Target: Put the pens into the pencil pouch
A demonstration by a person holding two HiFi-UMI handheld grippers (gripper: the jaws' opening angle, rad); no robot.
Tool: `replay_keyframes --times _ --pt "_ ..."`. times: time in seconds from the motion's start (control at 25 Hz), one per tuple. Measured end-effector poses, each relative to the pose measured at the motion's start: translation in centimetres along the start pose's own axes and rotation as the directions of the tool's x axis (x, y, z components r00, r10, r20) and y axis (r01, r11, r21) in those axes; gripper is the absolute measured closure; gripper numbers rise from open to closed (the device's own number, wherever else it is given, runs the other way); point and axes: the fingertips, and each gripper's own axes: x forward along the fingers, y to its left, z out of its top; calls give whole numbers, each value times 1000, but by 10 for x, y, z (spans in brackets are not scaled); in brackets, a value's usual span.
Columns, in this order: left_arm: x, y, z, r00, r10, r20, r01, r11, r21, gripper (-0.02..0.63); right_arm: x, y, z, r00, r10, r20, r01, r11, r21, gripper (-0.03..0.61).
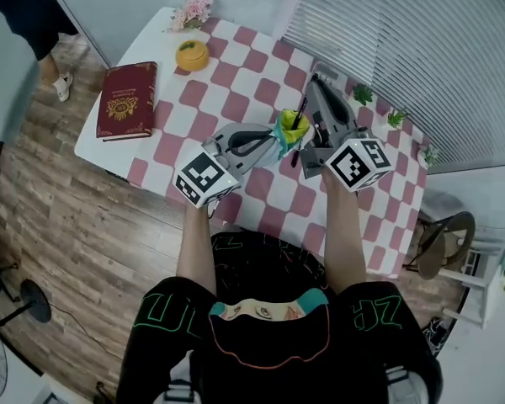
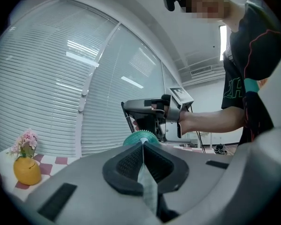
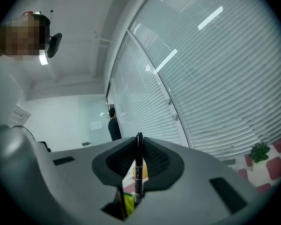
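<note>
My left gripper (image 1: 272,141) (image 2: 143,146) is shut on the thin edge of the teal and yellow pencil pouch (image 1: 288,130) (image 2: 147,184), which hangs above the checkered table (image 1: 236,99). Just to its right, my right gripper (image 1: 313,91) (image 3: 139,142) is shut on a black pen (image 1: 300,114) (image 3: 139,172). The pen stands upright, its lower end at the pouch's mouth (image 3: 127,204). In the left gripper view the right gripper (image 2: 152,110) is side-on just beyond the pouch's teal top (image 2: 139,138).
A red book (image 1: 127,99) lies at the table's left end. A yellow vase (image 1: 192,55) (image 2: 26,169) and pink flowers (image 1: 194,11) stand at the far edge. Small green plants (image 1: 364,93) line the window side. A stool (image 1: 442,242) is at the right.
</note>
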Motion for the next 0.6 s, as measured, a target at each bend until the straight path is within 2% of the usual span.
replay_keyframes --times 0.16,0.4,0.6 --pt "-3 4 5 999 28 33 -27 1000 -14 612 -4 4 -10 1000 6 -24 -6 1000 -28 528" --pt "-4 6 6 997 35 66 -32 998 -44 612 -7 10 -10 1000 -1 2 1 996 -87 528" --pt "-10 16 13 988 90 123 -80 993 -85 612 -7 21 -25 998 22 -53 -29 991 -134 528"
